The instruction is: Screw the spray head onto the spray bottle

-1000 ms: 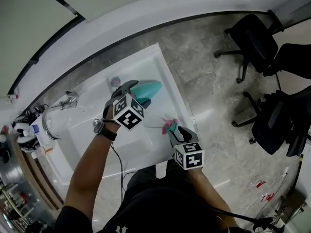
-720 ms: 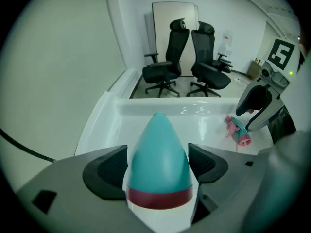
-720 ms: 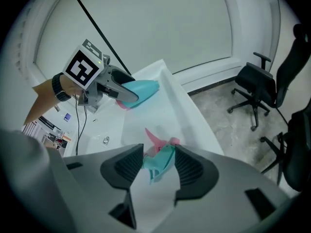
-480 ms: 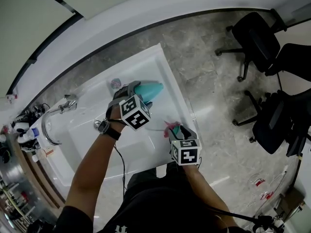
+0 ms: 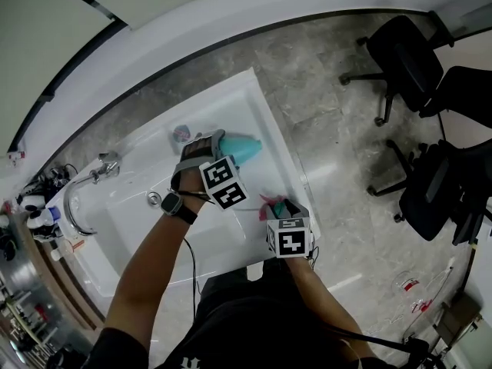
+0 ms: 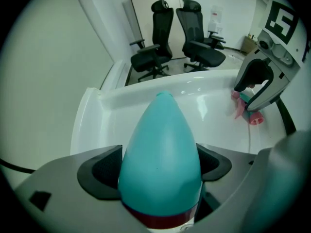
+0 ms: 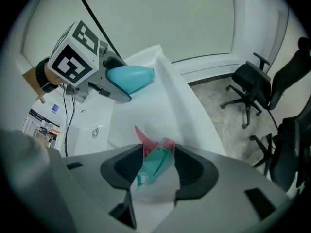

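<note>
Teal plastic, tapered like a cone – the spray bottle [image 6: 160, 149] lies sideways between the jaws of the left gripper [image 5: 217, 146], over the far right corner of the white tub [image 5: 264, 114]. Its narrow end points toward the tub's right rim, and a dark red band rings its wide end, close to the gripper's body. The left jaws are easing apart, yet the black pads [image 6: 99, 174] on both sides lie against the bottle's flanks.

Nearer the person, by the tub's right rim, the right gripper [image 5: 280, 209] has its jaws closed partway on the small teal-and-pink plastic spray head [image 7: 154, 165]. The dark ribbed pads press on it from either side, with the pink trigger poking out past the fingertips. Whether the head touches the tub I cannot tell.

Bottle and spray head are well apart, not joined. A chrome tap [image 5: 104, 164] stands at the tub's left end, and black office chairs [image 5: 400, 52] sit on the grey stone floor beyond the right rim.
</note>
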`<state>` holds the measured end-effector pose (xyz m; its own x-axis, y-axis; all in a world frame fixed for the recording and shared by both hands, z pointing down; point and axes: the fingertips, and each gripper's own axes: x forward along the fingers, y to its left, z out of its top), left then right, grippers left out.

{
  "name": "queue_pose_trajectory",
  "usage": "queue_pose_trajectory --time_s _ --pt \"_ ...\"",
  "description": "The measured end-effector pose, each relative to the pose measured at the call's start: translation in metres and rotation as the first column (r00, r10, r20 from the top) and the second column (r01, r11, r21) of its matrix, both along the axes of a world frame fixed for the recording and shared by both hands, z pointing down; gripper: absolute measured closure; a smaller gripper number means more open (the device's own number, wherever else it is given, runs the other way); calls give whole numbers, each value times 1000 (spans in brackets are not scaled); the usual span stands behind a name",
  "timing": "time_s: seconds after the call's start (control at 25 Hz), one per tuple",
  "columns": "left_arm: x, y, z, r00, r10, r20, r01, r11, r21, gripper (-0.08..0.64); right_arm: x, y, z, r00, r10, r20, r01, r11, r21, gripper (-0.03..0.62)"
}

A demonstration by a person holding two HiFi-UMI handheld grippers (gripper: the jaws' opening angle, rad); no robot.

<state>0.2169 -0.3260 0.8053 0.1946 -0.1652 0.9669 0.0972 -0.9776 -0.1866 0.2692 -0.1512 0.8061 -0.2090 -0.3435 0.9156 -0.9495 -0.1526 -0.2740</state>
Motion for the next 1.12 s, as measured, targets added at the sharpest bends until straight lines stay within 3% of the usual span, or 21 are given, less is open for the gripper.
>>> queue_pose_trajectory --time_s 0.48,0.88,1.12 --pt "1 1 1 1000 13 -3 -13 1000 2 130 -1 2 -1 995 -102 -20 102 995 -1 414" --pt "-2 0 -3 1000 -9 -10 9 1000 9 130 -2 7 -11 995 -102 1 102 995 25 414" --pt "-4 9 -30 998 -41 -52 41 999 4 129 -2 9 -34 994 -110 1 110 991 76 414"
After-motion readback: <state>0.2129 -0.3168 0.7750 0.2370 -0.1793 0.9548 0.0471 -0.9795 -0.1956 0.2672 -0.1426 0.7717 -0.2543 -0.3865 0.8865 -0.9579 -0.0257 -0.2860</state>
